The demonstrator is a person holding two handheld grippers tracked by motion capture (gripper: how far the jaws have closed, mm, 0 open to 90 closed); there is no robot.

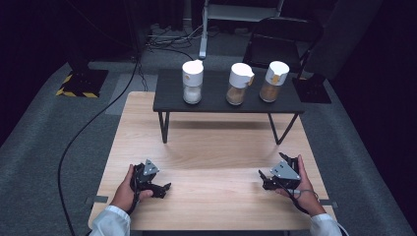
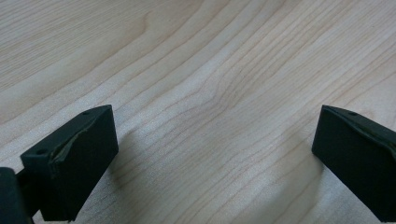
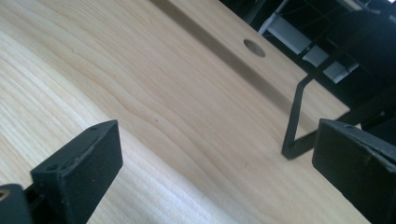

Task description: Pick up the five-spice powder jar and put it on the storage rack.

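Three clear jars with white lids stand in a row on a black raised shelf (image 1: 216,101): one with white grains (image 1: 192,81), one with brown grains (image 1: 239,83), one with tan grains (image 1: 274,81). My left gripper (image 1: 164,189) rests low over the wooden table (image 1: 211,157) at the front left, held by a hand. Its jaws stand wide open over bare wood (image 2: 215,135). My right gripper (image 1: 265,177) sits at the front right, also open, nothing between its jaws (image 3: 215,158). Both are far from the jars.
The shelf's black metal legs (image 1: 163,127) stand on the table's far half; one leg (image 3: 294,116) rises ahead of the right gripper. A black folding chair (image 1: 280,39) and floor cables (image 1: 98,118) lie beyond the table.
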